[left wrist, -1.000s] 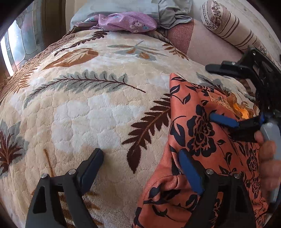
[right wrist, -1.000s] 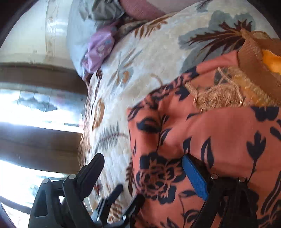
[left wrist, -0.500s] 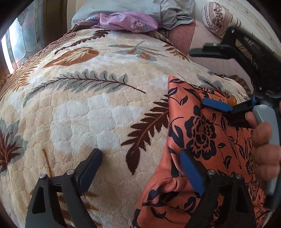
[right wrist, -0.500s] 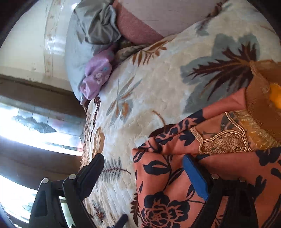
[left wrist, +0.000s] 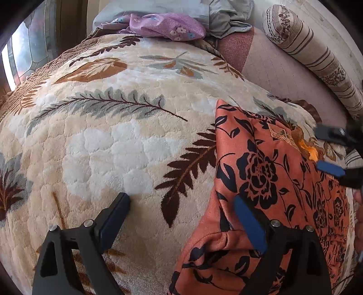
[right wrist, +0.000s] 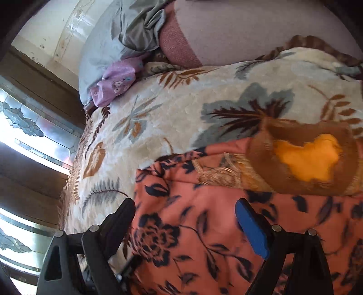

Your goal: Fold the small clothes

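An orange garment with a black flower print (left wrist: 261, 181) lies on the right side of a leaf-patterned blanket (left wrist: 113, 147). Its brown neckline with a yellow lining (right wrist: 306, 156) is at the far end. My left gripper (left wrist: 181, 204) is open and low. One finger rests on the blanket and its blue pad sits over the garment's left edge, with no cloth pinched. My right gripper (right wrist: 185, 208) hovers open above the garment with nothing between its fingers. It also shows at the right edge of the left wrist view, right gripper (left wrist: 326, 151).
At the head of the bed lie a purple flowered garment (left wrist: 165, 28) and crumpled grey-blue cloth (left wrist: 226, 18). A striped bolster (left wrist: 313, 52) lies along the wall on a pink sheet (left wrist: 272, 68). A bright window (right wrist: 27, 140) lies beyond the blanket's far side.
The right gripper has lifted off the garment, drawn back toward the right edge and rolled, staying open. The left gripper and the garment have kept their places.
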A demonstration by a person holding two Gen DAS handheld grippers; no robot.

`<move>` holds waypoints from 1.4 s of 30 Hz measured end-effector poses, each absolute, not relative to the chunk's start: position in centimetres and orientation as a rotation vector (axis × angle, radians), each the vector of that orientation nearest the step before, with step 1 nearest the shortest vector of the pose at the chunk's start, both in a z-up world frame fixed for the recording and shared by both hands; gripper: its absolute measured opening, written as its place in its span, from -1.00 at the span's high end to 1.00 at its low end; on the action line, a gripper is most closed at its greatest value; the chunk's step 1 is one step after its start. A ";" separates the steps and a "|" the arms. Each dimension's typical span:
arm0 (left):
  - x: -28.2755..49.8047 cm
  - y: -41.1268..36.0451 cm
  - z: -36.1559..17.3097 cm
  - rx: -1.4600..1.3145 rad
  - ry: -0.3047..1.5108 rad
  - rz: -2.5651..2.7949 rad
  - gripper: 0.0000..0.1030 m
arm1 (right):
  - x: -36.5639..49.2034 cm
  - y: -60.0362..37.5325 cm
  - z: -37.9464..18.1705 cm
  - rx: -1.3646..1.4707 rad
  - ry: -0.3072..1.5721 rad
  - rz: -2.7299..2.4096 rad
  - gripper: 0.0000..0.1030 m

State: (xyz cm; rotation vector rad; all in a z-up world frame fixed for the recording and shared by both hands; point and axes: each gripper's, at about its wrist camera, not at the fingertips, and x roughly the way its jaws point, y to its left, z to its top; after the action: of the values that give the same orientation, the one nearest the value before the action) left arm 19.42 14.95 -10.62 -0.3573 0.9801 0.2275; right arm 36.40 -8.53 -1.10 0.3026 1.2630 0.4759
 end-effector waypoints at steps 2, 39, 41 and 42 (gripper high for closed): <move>19.4 14.8 -10.7 -0.348 0.977 0.231 -0.81 | 34.4 -14.1 -1.6 0.323 1.318 0.374 -0.78; 5.3 10.0 -10.8 -0.088 0.952 0.185 -0.91 | 8.2 -43.1 -4.6 0.977 1.050 0.333 -0.78; 4.5 9.7 -10.7 -0.087 0.953 0.200 -0.91 | 8.2 -42.8 -4.5 0.967 1.050 0.335 -0.78; 4.2 9.5 -10.7 -0.089 0.953 0.210 -0.91 | 8.1 -42.7 -4.5 0.962 1.050 0.335 -0.78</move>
State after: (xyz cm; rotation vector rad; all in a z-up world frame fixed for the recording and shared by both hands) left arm 4.17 9.51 -10.67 -0.0893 0.9533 0.2101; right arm 8.13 -42.74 -4.46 0.9620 1.0496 0.3351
